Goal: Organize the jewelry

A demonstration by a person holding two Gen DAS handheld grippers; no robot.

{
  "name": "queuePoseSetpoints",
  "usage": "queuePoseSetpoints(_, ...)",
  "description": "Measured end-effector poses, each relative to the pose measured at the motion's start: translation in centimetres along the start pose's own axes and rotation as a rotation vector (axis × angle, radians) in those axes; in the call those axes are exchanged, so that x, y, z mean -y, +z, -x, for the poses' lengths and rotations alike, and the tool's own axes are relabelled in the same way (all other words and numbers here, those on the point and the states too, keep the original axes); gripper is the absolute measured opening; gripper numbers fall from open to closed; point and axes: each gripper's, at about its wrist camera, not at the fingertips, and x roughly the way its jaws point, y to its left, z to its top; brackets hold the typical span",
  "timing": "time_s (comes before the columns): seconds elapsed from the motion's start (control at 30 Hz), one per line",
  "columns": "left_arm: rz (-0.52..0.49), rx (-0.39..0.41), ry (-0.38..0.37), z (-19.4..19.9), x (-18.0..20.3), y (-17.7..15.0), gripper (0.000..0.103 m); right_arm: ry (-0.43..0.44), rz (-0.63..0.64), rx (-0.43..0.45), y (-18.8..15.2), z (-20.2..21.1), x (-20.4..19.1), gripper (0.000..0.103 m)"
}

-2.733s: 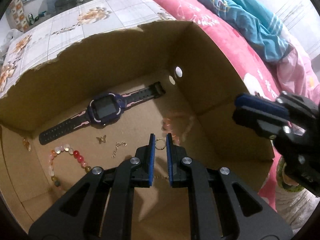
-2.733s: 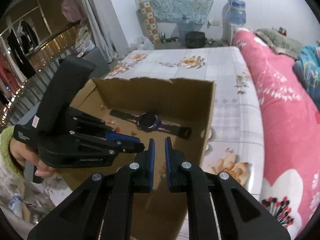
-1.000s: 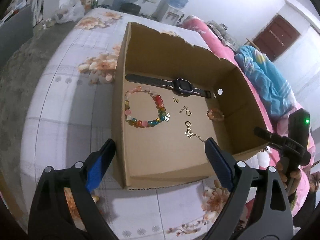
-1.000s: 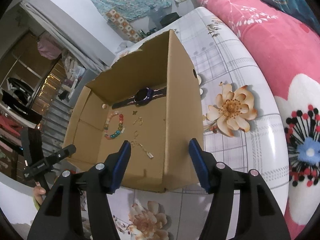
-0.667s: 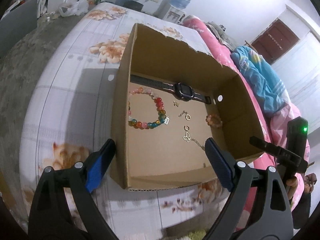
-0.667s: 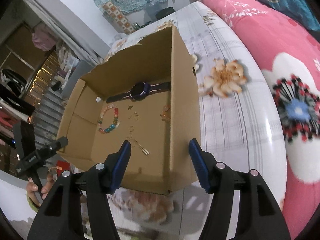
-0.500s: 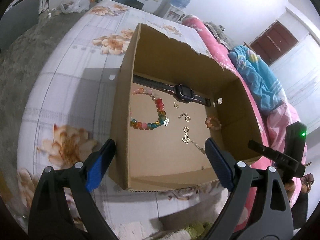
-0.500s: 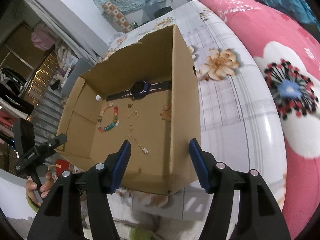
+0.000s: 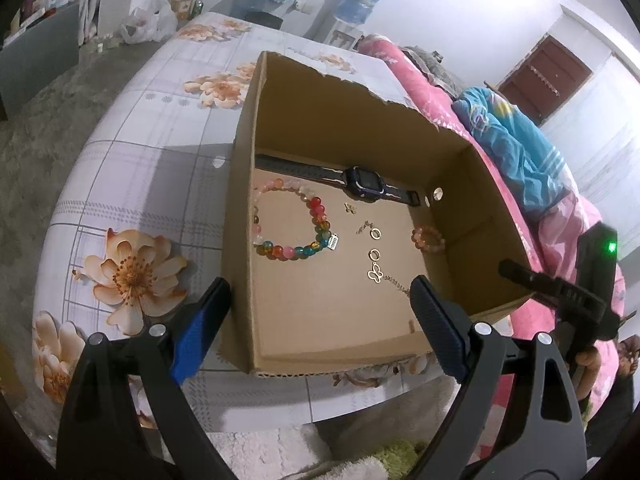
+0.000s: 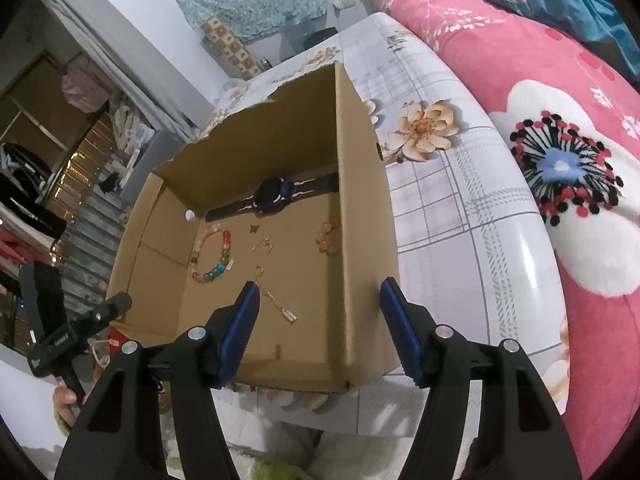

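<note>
Both black two-finger grippers with blue pads, left gripper (image 9: 318, 312) and right gripper (image 10: 320, 320), are hovering with fingers spread wide and holding nothing, just short of the near wall of the open brown cardboard box (image 9: 340, 344) sitting on the white floral tablecloth (image 9: 132, 184). Nearest ahead of the left gripper, a gold butterfly-charm chain (image 9: 382, 276) is lying on the box floor, with two small gold rings (image 9: 375, 244) beyond it, the multicoloured bead bracelet (image 9: 296, 224) to their left and a small peach bead bracelet (image 9: 428, 239) to their right. Farthest, the dark blue smartwatch (image 9: 360, 179) is lying flat along the far wall.
</note>
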Motion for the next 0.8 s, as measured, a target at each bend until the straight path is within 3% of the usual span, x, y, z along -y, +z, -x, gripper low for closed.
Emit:
queuePoseSetpoints(0.37,-0.003,0.014,-0.020,0.1,0.0,-0.3,0.087,-0.020,0.012,0.024,0.0,0.3,-0.1,0.063)
queuePoseSetpoints(0.47,-0.040,0.072,0.014,1.4,0.3,-0.8,0.087,-0.081,0.028,0.090,-0.5,2.1,-0.4,0.063)
queuePoseSetpoints(0.7,-0.198,0.281,0.135,6.0,2.7,-4.1,0.093,-0.225,0.193,0.260,-4.0,7.0,-3.0,0.086)
queuePoseSetpoints(0.8,-0.251,0.288,0.180,6.8,4.0,-5.7,0.094,-0.253,0.252,0.279,-5.8,7.6,-4.2,0.091)
